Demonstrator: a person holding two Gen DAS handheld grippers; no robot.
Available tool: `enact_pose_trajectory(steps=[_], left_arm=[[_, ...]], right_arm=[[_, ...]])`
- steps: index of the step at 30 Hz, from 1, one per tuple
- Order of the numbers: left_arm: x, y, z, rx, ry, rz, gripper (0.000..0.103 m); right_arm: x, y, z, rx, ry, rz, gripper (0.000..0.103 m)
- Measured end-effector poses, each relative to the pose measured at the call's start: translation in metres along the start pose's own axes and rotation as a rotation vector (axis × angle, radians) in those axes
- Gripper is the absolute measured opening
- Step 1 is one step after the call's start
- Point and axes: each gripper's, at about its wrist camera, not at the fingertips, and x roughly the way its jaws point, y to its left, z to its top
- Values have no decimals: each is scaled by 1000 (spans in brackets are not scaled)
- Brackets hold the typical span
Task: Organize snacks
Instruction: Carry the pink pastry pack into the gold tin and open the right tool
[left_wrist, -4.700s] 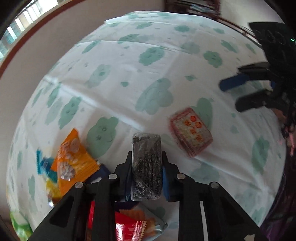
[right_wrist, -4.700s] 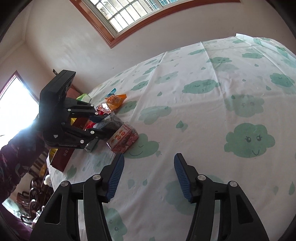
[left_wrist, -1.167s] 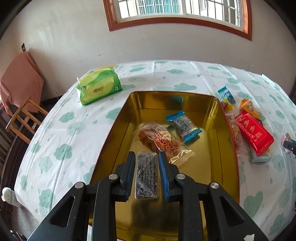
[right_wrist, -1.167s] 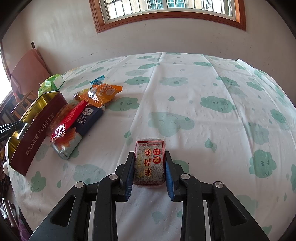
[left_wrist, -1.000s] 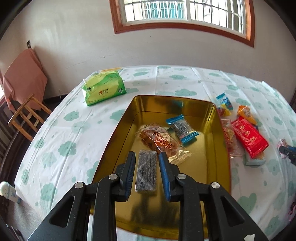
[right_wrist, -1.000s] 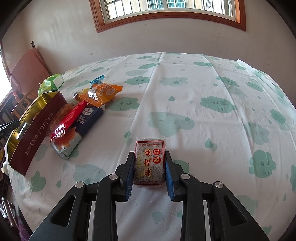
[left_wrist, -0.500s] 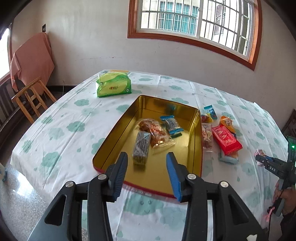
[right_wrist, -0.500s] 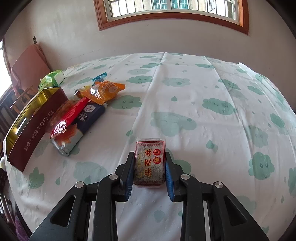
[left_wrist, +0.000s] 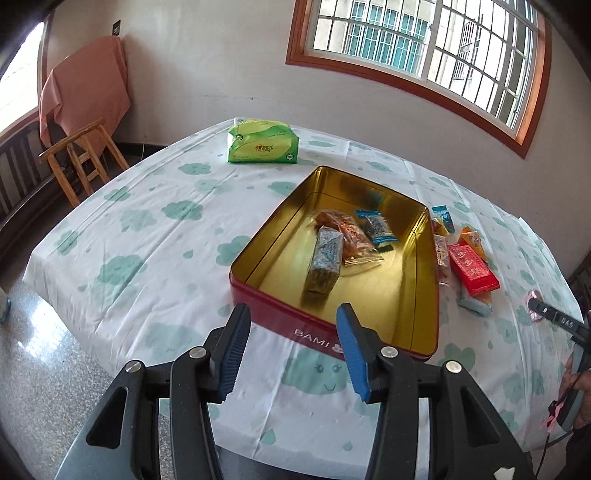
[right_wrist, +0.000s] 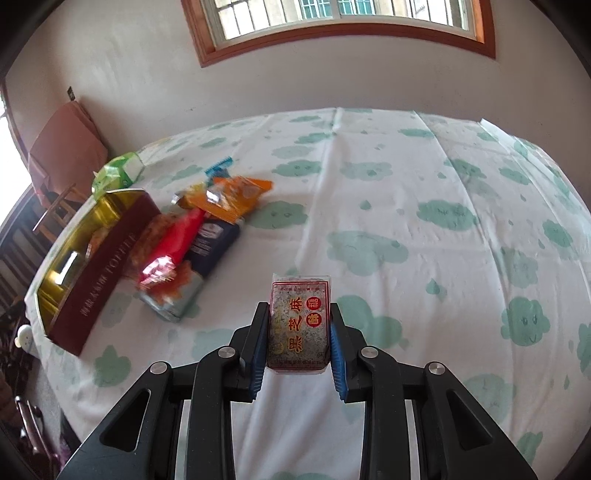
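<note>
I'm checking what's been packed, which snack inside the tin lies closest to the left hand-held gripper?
The dark seaweed-like bar, lying lengthwise nearest the tin's front wall; the orange-red packet and blue-ended candy sit farther back.

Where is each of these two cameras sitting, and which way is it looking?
Left wrist view: rides on the left gripper, looking down along its opening, empty jaws at the gold tin on the table; a hand shows at the right edge.
Right wrist view: rides on the right gripper, looking down across the tablecloth past the sesame snack pack it grips.
Both views show the tin, the green tissue pack and the loose snacks beside the tin.
</note>
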Motion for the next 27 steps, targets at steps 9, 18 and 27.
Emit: enact_pose_trajectory(steps=[9, 18, 27], left_arm=[[-6, 7, -4, -17, 8, 8, 59], [-21, 4, -3, 37, -16, 37, 71], [-20, -2, -5, 114, -29, 39, 73]], right_arm=[[-3, 101, 47, -119, -7, 220, 30], [65, 212, 86, -229, 98, 367, 30], [138, 270, 112, -282, 201, 332, 30]])
